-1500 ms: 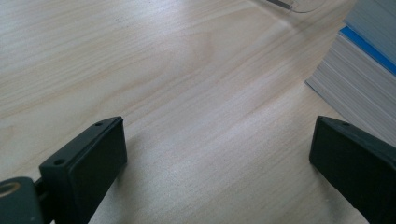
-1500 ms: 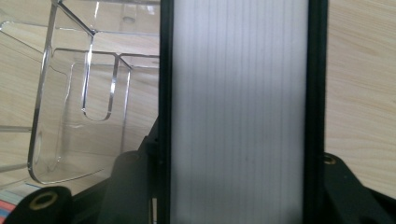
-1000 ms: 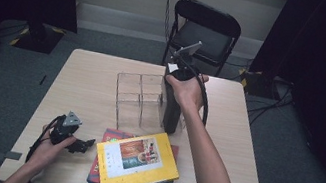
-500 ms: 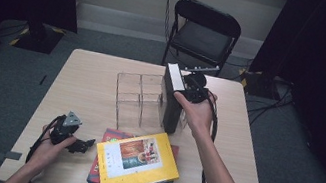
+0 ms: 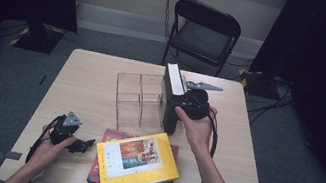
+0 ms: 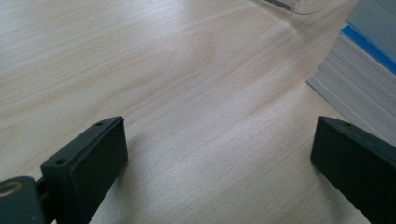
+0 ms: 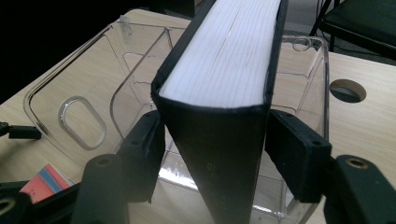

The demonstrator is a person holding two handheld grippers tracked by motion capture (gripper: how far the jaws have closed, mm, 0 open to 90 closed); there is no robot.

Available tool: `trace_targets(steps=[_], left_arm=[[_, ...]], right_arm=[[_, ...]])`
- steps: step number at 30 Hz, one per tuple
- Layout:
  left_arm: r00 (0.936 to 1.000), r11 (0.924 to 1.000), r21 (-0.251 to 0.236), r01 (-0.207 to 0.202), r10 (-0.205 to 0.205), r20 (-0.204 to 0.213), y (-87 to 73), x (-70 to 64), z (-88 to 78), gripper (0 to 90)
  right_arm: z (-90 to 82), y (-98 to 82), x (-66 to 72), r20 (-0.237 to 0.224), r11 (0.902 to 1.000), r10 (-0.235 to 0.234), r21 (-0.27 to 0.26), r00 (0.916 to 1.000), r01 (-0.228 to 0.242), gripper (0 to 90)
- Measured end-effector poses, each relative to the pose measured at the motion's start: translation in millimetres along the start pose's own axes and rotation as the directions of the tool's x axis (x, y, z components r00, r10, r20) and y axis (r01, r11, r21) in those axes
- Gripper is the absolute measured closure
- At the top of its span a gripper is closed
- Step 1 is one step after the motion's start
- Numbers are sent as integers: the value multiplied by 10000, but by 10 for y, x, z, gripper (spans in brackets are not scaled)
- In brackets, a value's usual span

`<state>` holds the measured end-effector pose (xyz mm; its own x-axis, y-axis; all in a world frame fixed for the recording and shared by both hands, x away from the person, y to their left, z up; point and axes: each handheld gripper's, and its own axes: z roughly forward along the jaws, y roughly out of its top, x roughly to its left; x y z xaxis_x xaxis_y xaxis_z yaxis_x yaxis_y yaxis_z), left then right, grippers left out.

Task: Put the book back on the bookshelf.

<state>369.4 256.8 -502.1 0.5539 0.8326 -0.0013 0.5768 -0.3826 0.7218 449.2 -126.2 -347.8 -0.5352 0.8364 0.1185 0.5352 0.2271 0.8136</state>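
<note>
The right gripper (image 7: 212,144) has its two black jaws set on either cover of a thick black book (image 7: 224,70), one pad against each side near the spine end, so the book is clamped between them. The jaws have just been opening a little, yet the book stands between them with both pads against its covers. The white page block faces up and the book stands upright, tilted slightly, in the right end of a clear plastic organizer (image 7: 74,107). In the high view the same black book (image 5: 171,93) stands on edge at the right side of the clear plastic organizer (image 5: 137,94), whose other compartments hold nothing, and the right gripper (image 5: 184,104) comes at it from the right, held by the person's right hand (image 5: 197,128).

The left gripper (image 6: 219,154) has its jaws standing wide apart over bare wood with nothing between them. It rests low on the table (image 5: 94,69) near the front left corner, in the person's left hand (image 5: 52,145). Just to its right lies a stack of books (image 5: 135,168), a yellow one on top, set askew across those beneath. A black chair (image 5: 204,33) stands beyond the far edge of the table.
</note>
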Motion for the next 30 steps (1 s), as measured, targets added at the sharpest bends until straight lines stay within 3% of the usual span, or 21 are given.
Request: trace_targets(steps=[4,19,30], left_arm=[[10000,10000,-1,2,-2,0,0,0,0,36],[10000,10000,-1,0,0,-1,0,0,0,36],[10000,10000,-13,52,-52,-10,-6,-7,-5,36]], right_arm=[[-19,-47,9,-6,9999,-77,-140,10000,77,439],[-60,-123,74,-237,9992,-226,-339,9995,218,434],[-132,-221,81,-587,9977,-350,-598,9977,315,358]])
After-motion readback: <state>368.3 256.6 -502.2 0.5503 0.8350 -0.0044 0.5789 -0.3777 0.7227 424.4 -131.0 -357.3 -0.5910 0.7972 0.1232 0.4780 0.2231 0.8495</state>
